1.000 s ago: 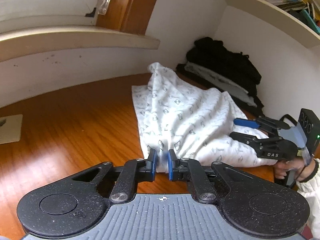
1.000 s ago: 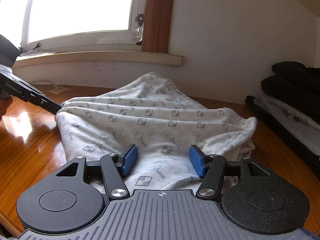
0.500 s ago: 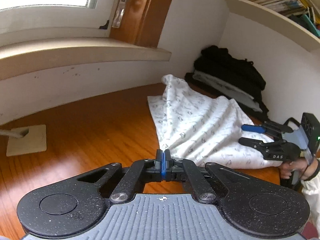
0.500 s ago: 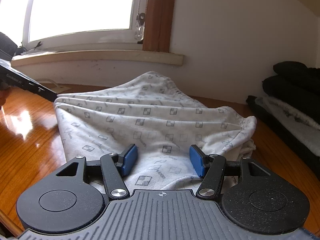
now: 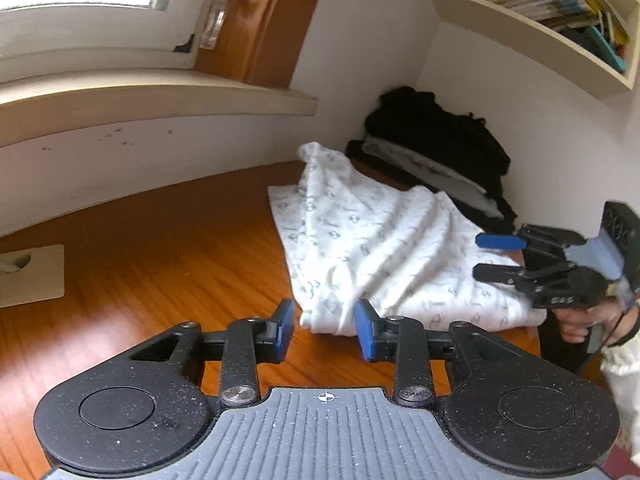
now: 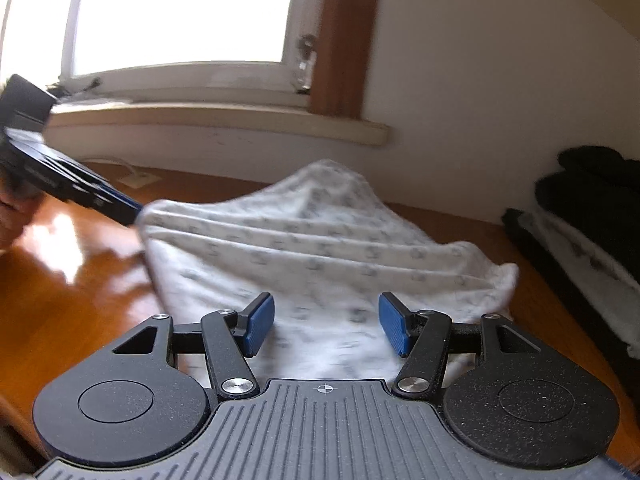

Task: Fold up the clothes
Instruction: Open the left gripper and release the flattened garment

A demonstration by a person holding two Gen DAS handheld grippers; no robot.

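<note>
Left wrist view showed the left gripper [image 5: 323, 330], jaws just opened partway and empty, beside the white printed cotton garment's [image 5: 384, 248] near corner; its length ran toward the wall [image 5: 160, 160]. The right gripper [image 6: 326, 328] stood wide over that garment, gripping nothing.

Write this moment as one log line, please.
left gripper: open, just opened, empty | right gripper: open, over patterned cloth | cloth: on wooden table

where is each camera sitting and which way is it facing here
Left wrist: on the left hand-held gripper, facing the white patterned garment, bookshelf and dark clothes pile; the right hand-held gripper and the hand holding it show.
Right wrist: on the right hand-held gripper, facing the window across the garment; the left gripper shows at left.
Shared: garment, pile, wooden table, sill.
</note>
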